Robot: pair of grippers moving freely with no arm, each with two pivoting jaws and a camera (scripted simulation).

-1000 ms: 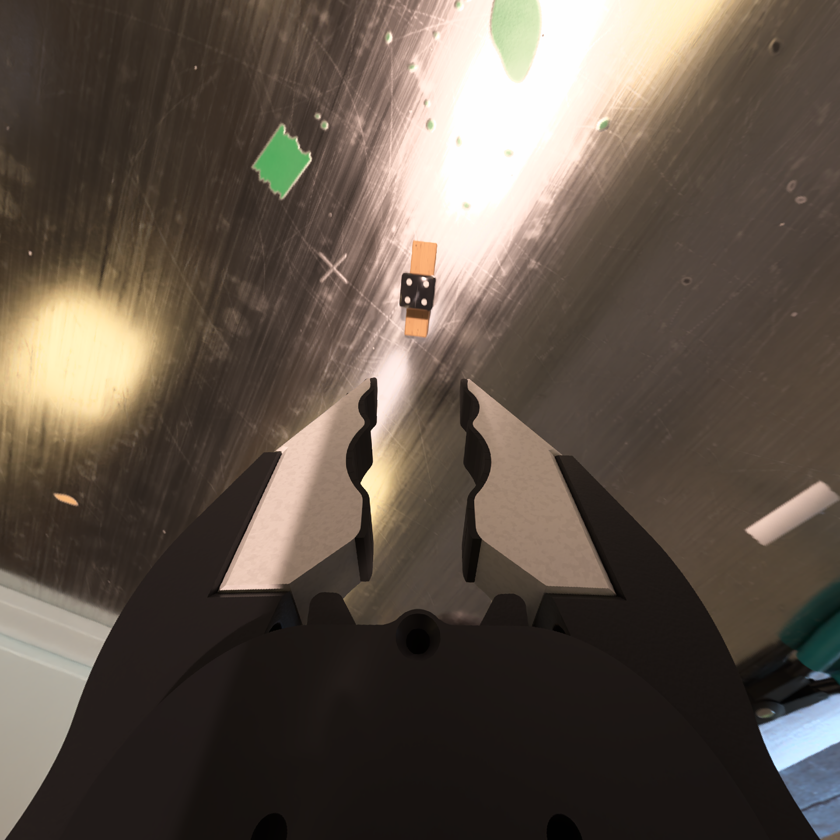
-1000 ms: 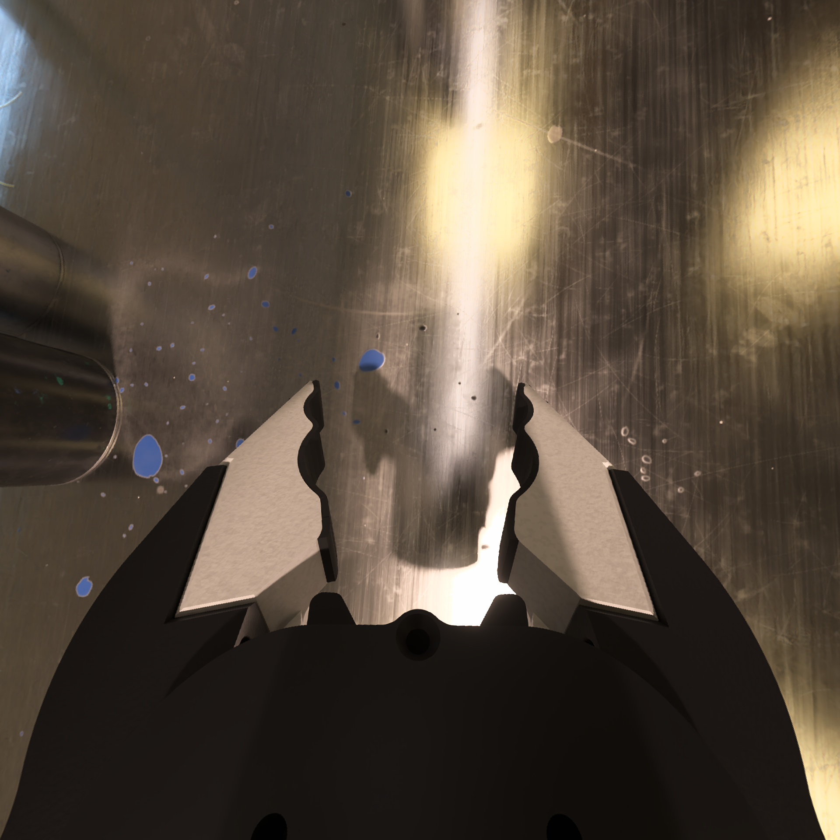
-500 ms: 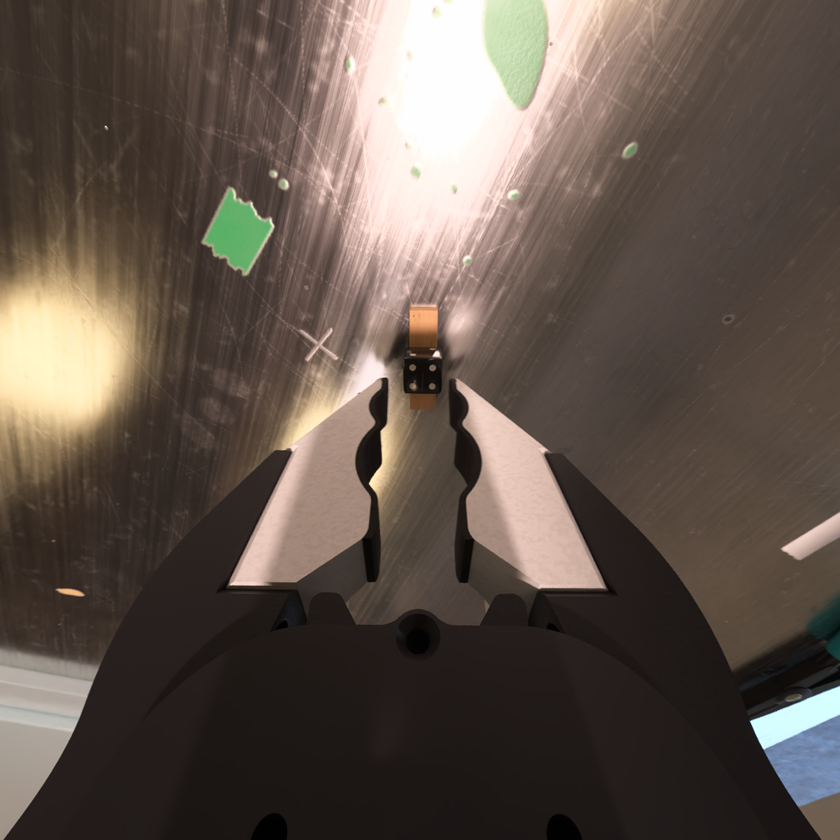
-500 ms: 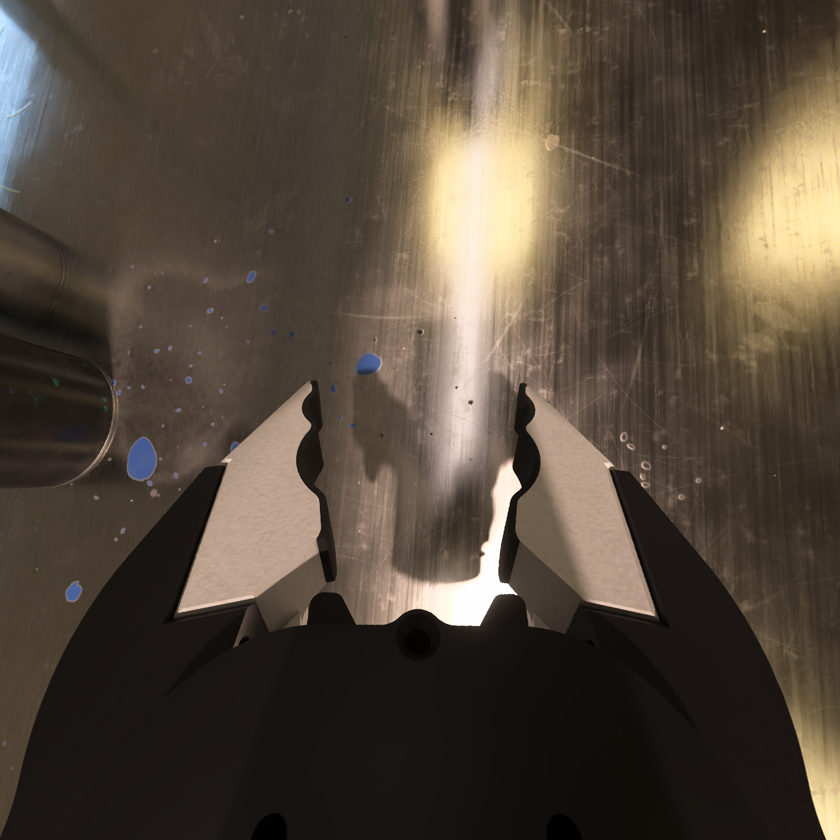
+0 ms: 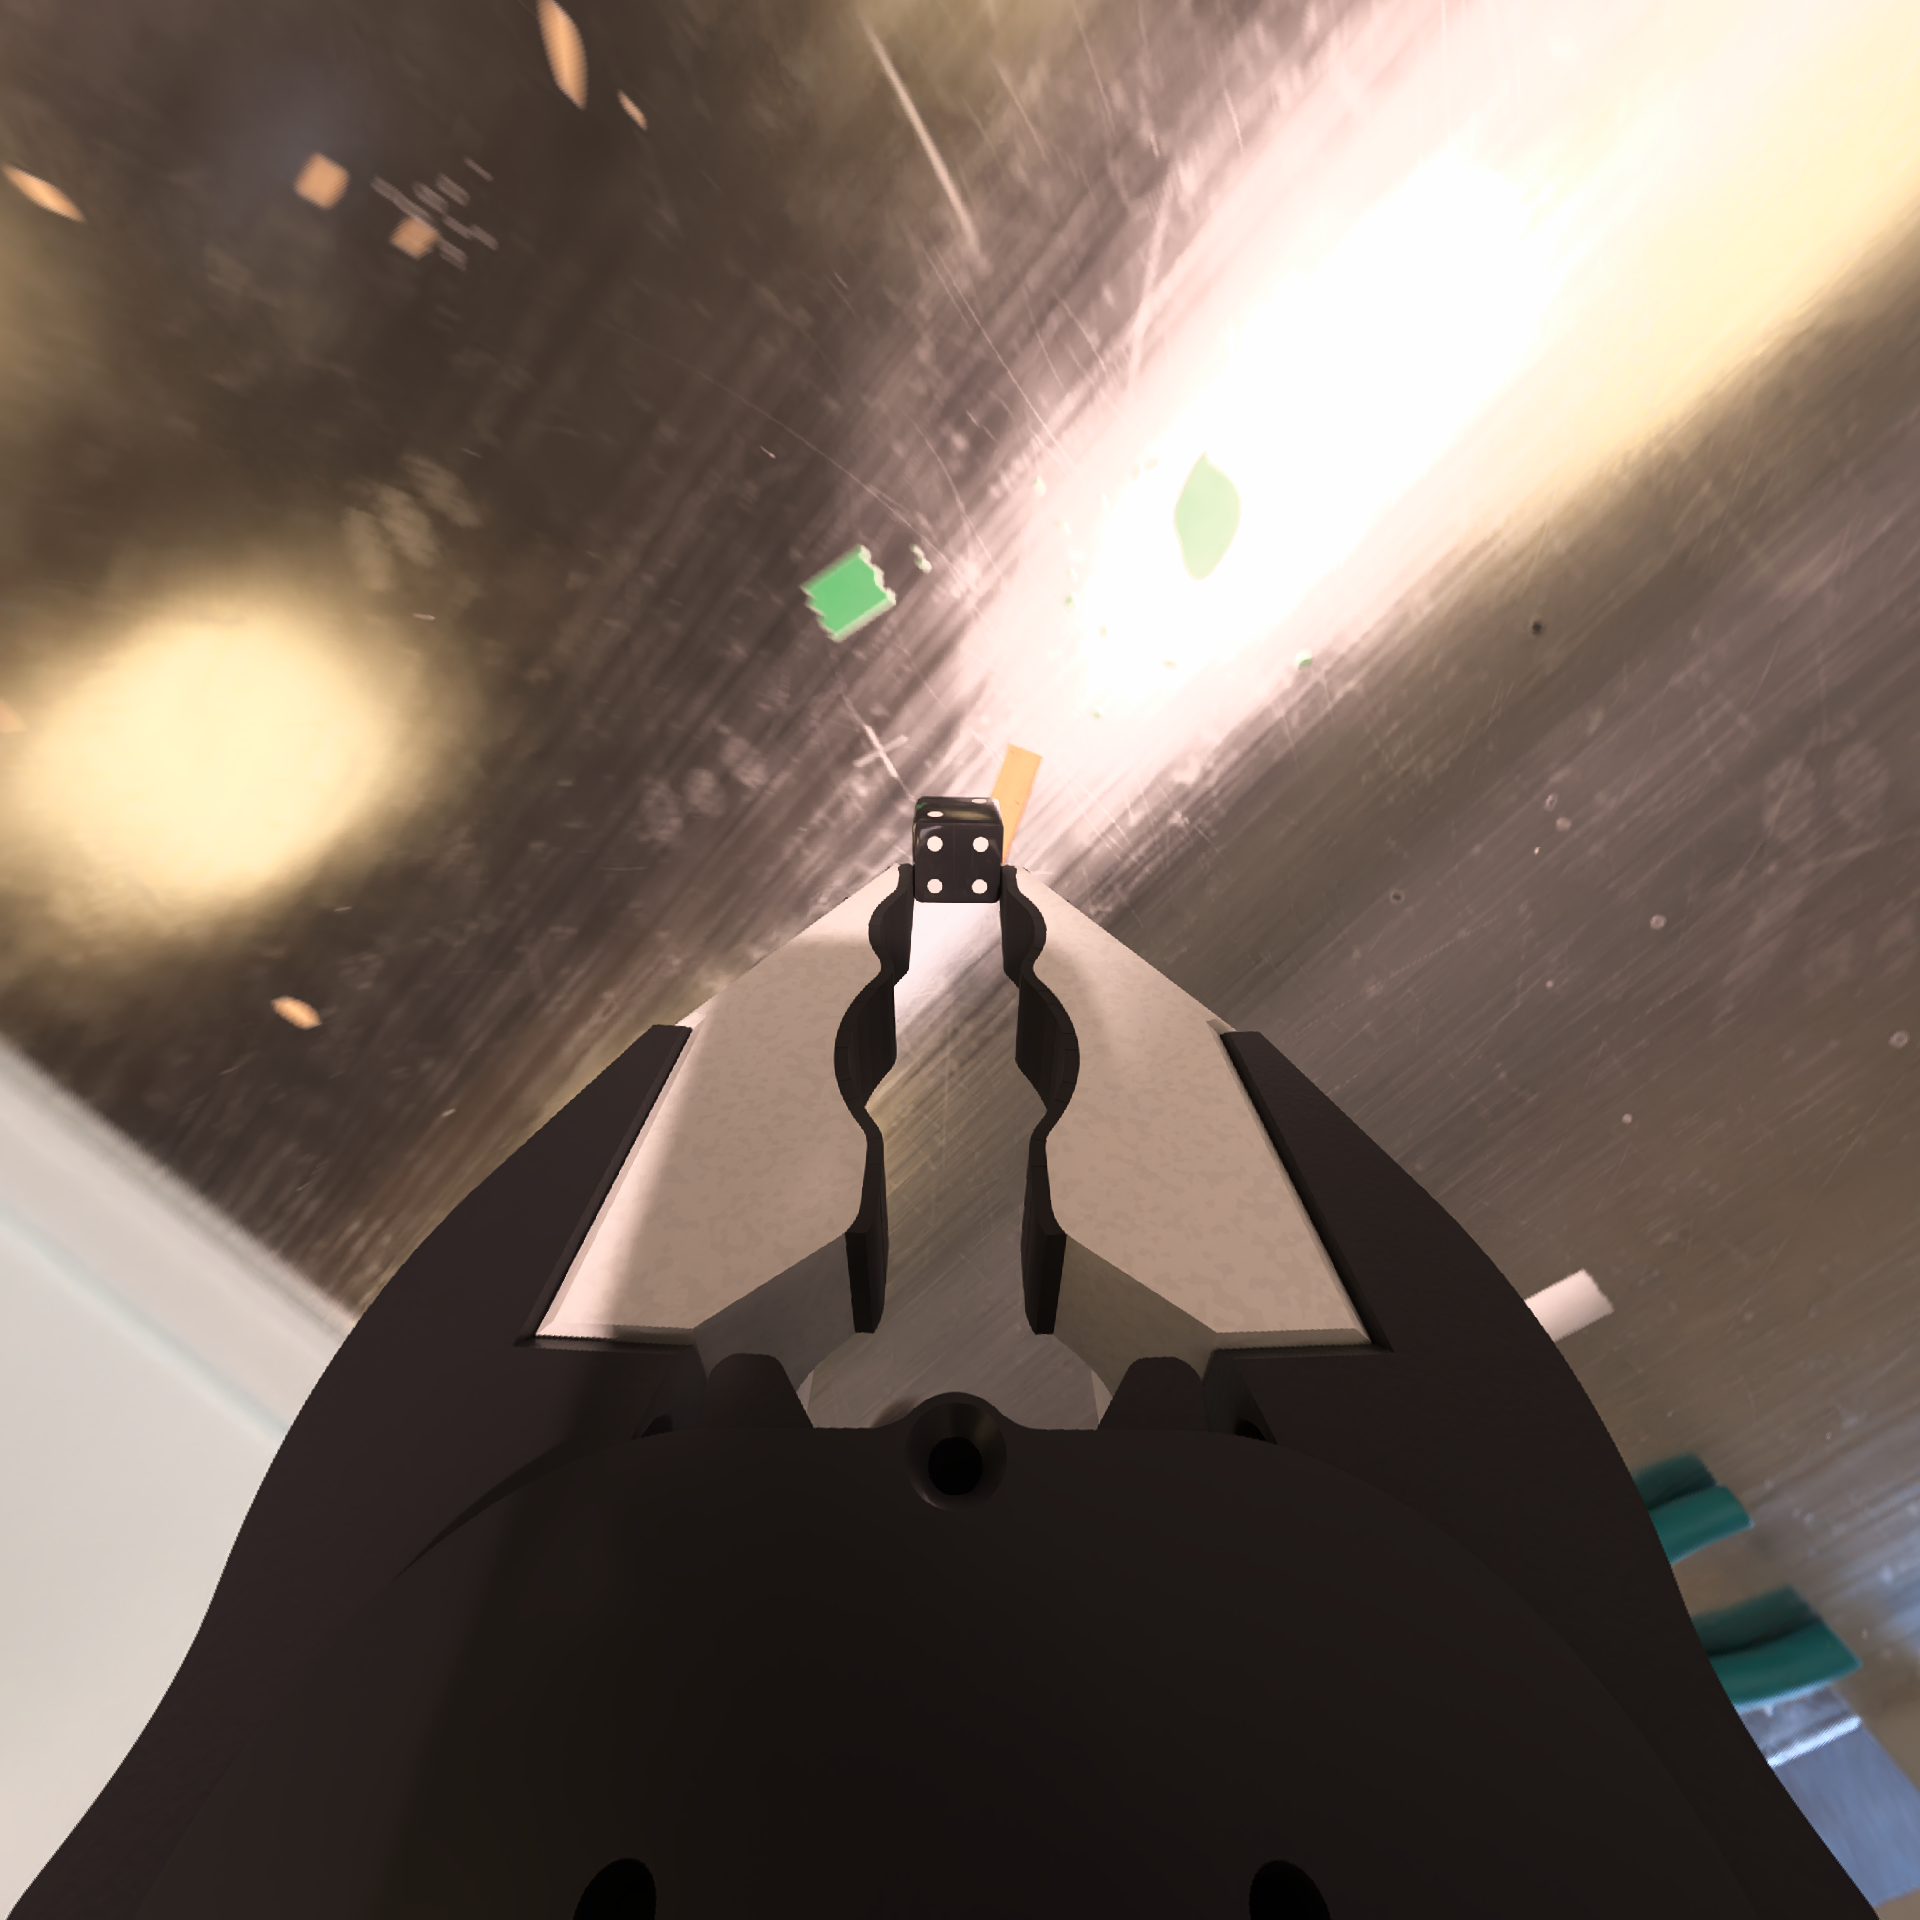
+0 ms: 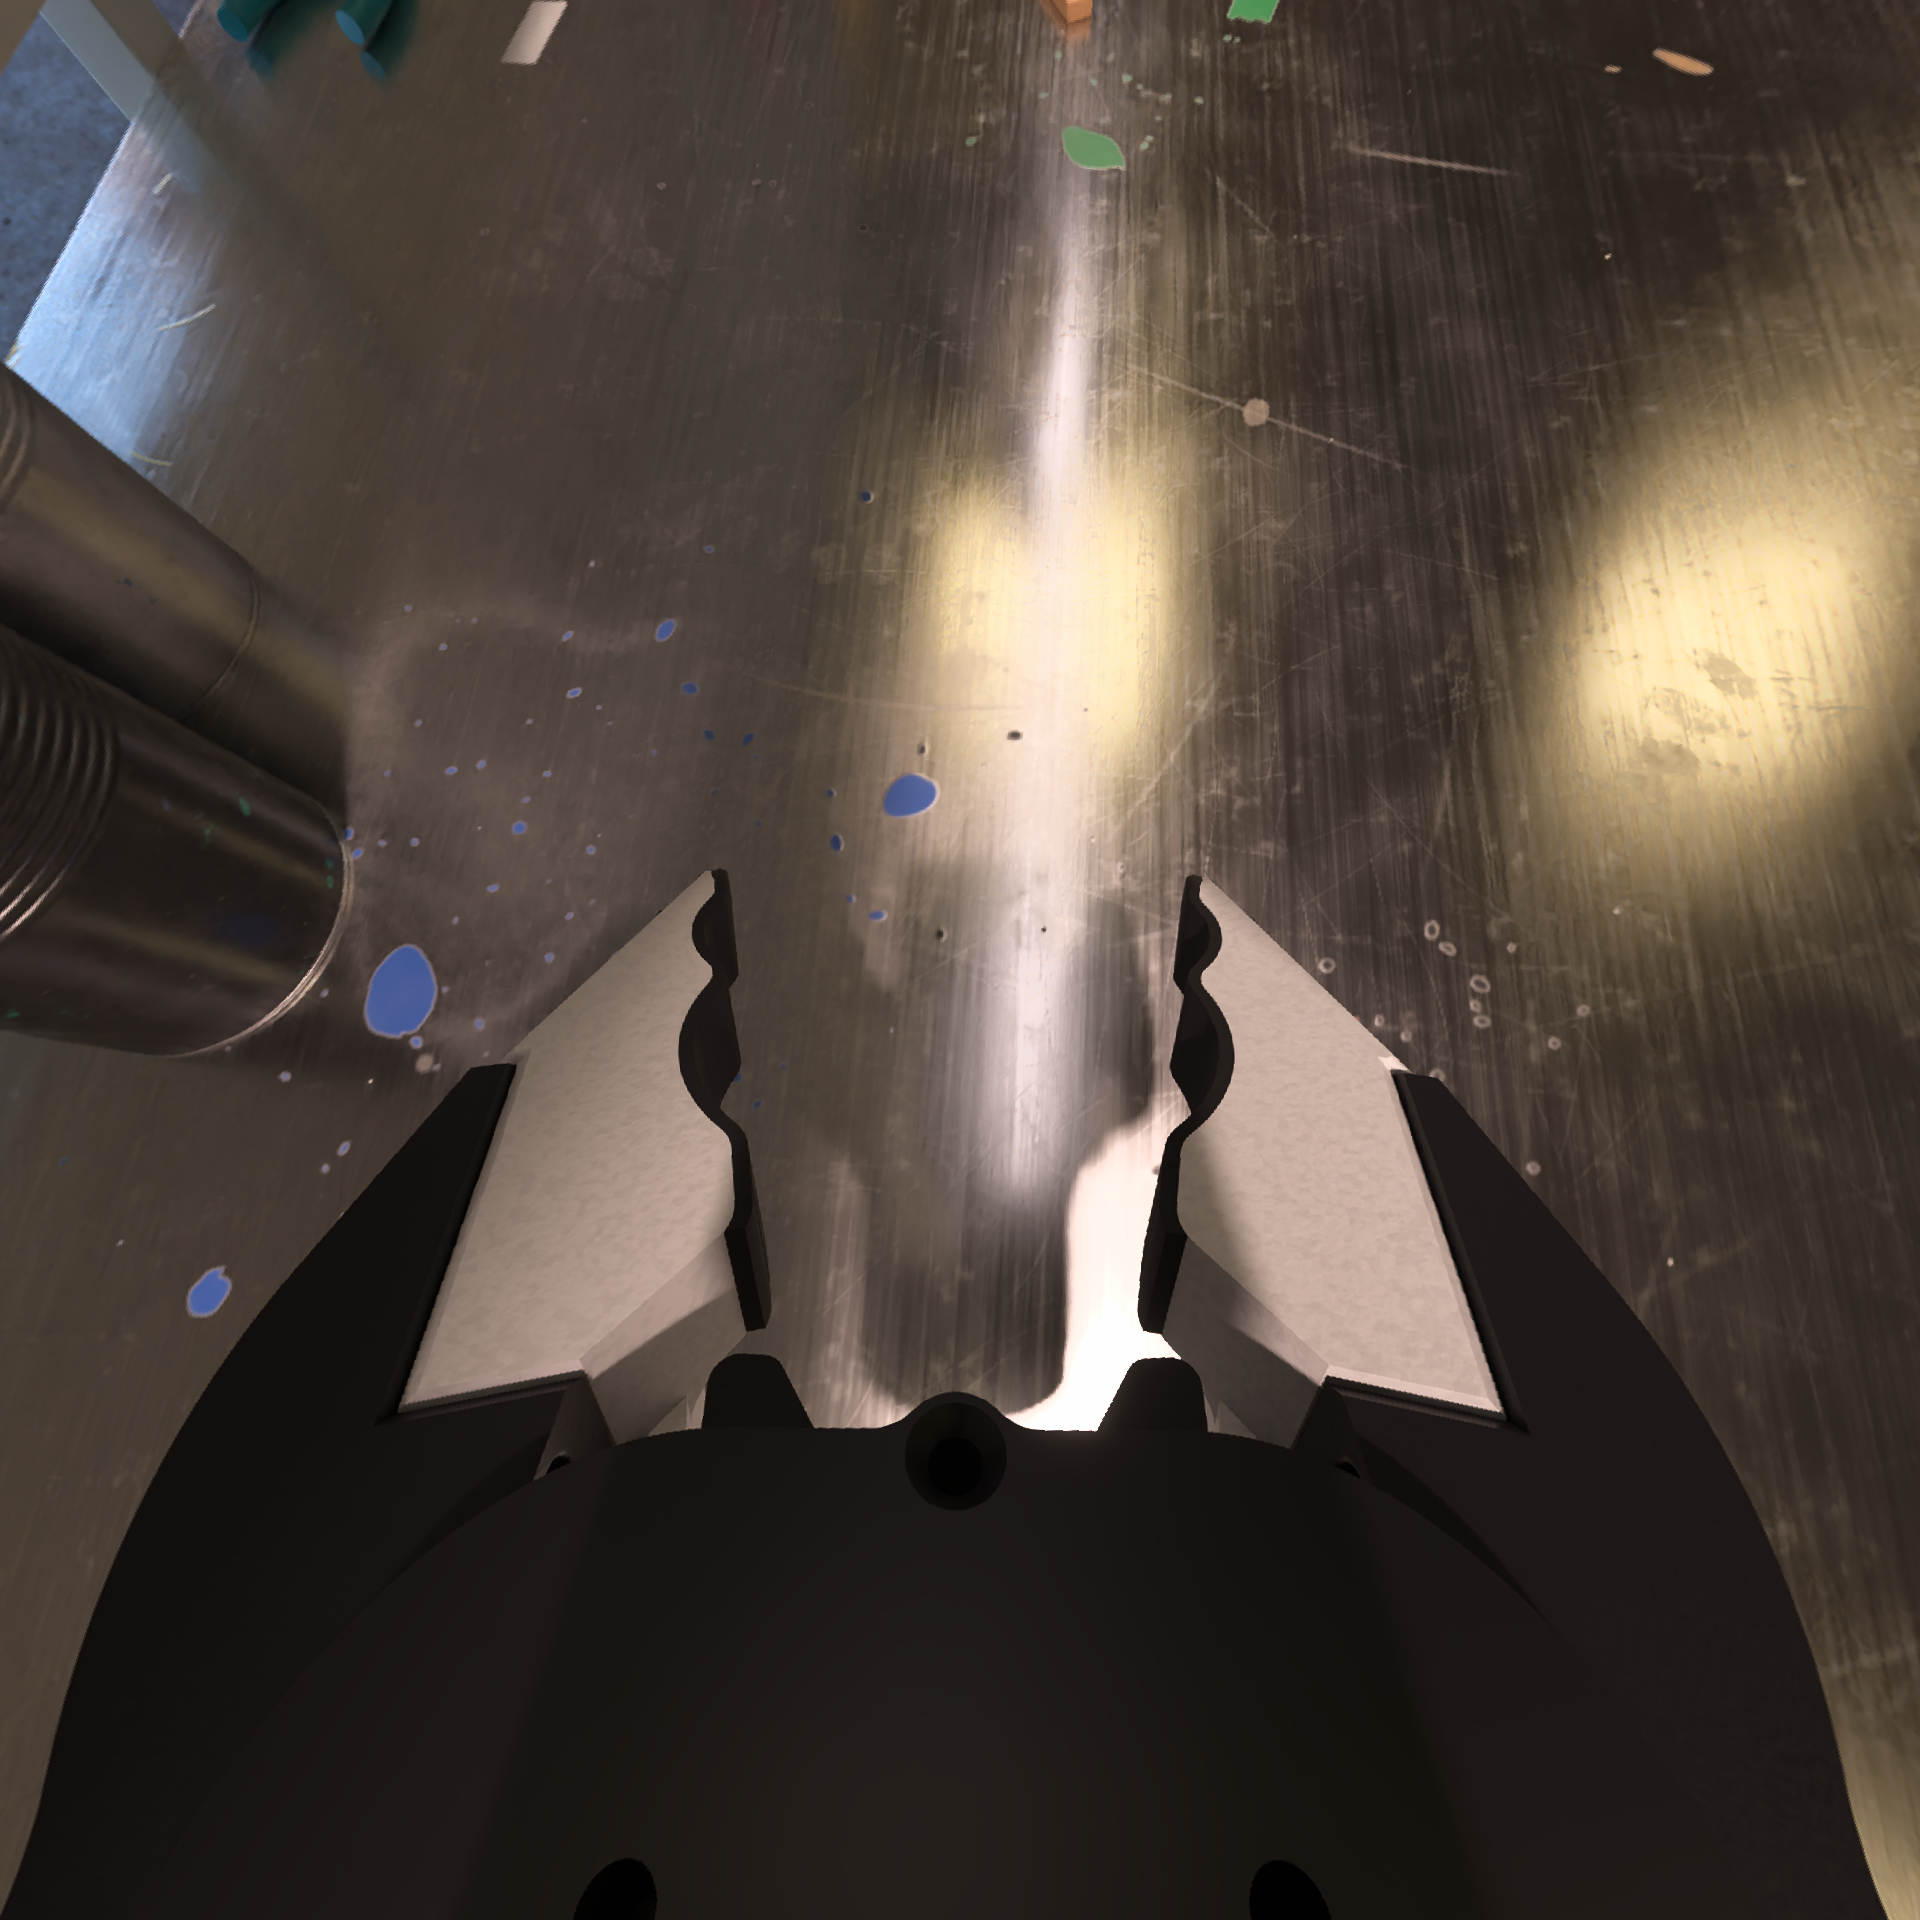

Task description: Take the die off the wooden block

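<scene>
Now | left gripper (image 5: 956, 883) clamped on black die (image 5: 956, 854), wooden block (image 5: 1016, 781) just behind | right gripper (image 6: 954, 894) apart over bench (image 6: 1351, 727).

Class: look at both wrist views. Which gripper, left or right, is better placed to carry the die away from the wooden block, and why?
Left. The left gripper has its jaws shut on the die, beside the wooden block. The right gripper is open and empty.

One die (image 5: 956, 860), one wooden block (image 5: 1017, 787), two claws: left claw (image 5: 957, 886), right claw (image 6: 954, 891); one metal pipe (image 6: 156, 831).
</scene>
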